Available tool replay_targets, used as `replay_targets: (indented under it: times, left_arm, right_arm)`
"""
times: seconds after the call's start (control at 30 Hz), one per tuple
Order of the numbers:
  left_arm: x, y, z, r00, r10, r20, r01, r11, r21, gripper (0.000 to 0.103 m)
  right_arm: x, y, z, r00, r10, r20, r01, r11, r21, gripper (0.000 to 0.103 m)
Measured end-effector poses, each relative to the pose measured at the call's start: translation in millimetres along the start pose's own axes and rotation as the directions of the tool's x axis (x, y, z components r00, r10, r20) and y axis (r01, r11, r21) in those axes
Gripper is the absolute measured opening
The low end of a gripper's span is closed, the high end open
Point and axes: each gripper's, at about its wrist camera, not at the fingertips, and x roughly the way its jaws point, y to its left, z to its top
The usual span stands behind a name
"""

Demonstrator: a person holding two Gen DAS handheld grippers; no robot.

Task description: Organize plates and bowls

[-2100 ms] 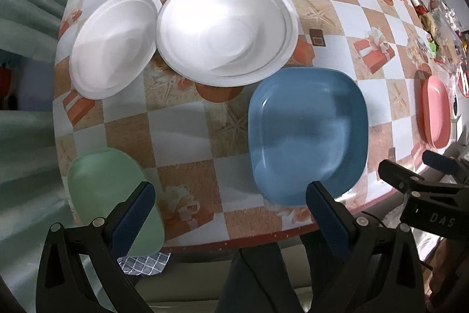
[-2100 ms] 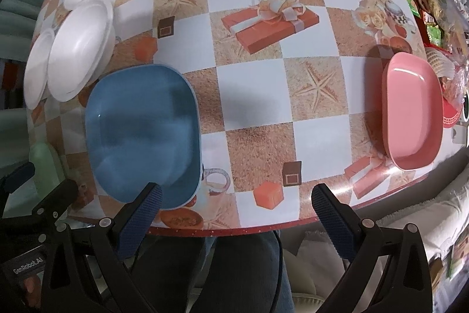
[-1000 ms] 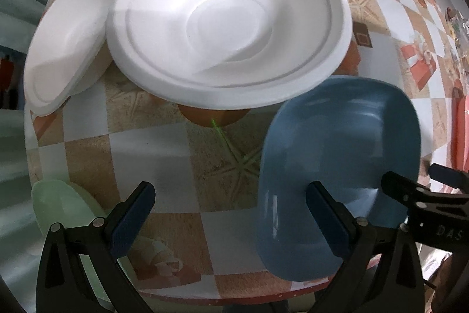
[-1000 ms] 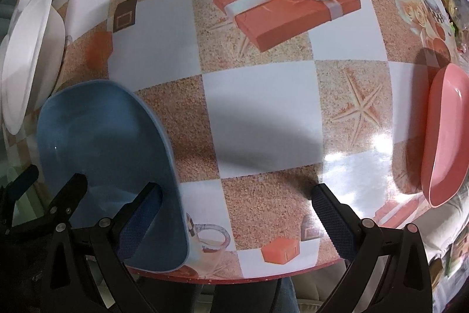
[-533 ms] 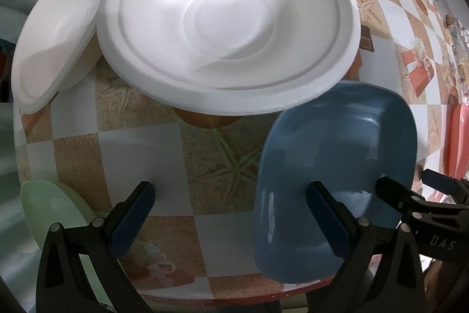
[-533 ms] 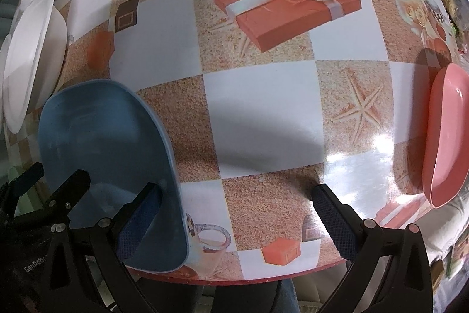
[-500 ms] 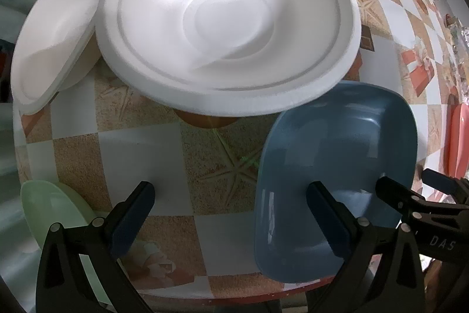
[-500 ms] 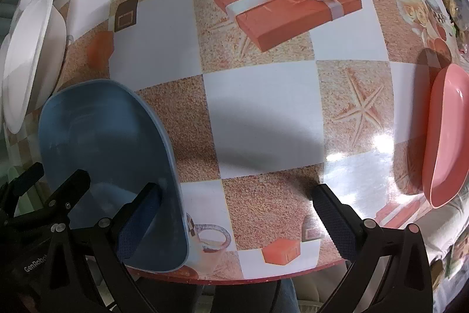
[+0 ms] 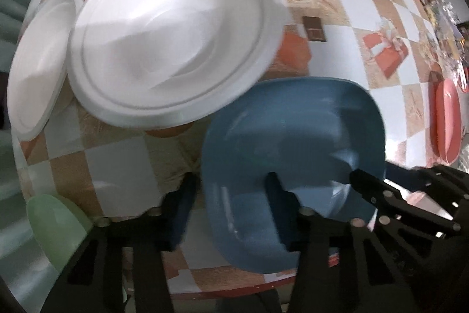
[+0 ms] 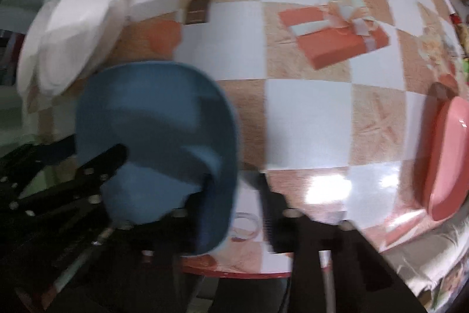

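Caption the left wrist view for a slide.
Both grippers straddle opposite rims of the blue dish beside white foam plates on a checkered table.

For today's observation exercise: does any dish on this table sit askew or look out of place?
Yes. The large white plate sits tilted, its edge overlapping the smaller white plate on its left. The green dish hangs past the table edge.

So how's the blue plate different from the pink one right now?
The blue plate has both hand-held grippers straddling its side rims, left hand-held gripper and right hand-held gripper; the pink plate has none near it. Blue lies by the white plates, pink alone at the far right. Both are rounded-rectangular dishes.
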Motion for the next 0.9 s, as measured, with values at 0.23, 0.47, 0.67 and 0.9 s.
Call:
replay_targets:
  times: [0.23,0.47,0.67,0.9]
  left_arm:
    - [3.1,2.1,-2.5,1.0,0.001,-0.01,-0.001,1.0,-0.002,0.038]
    - [23.1,20.0,-54.0,1.0,0.004,-0.008,-0.004,1.0,-0.022,0.038]
    - [31.8,44.0,-83.8,1.0,0.012,-0.007,-0.012,0.997,-0.078,0.038]
    - [40.5,50.1,-89.9,1.0,0.014,0.011,-0.012,0.994,-0.109,0.038]
  right_arm:
    - [21.2,4.2,15.2,1.0,0.004,-0.031,-0.003,0.999,0.032,0.016]
    - [24.9,27.1,-1.4,0.998,0.021,-0.06,-0.021,1.0,-0.003,0.016]
    - [50.4,54.0,0.6,0.996,0.034,-0.087,-0.039,0.998,-0.058,0.016]
    - [63.2,89.5,-18.3,0.995,0.033,-0.094,-0.043,0.994,-0.099,0.017]
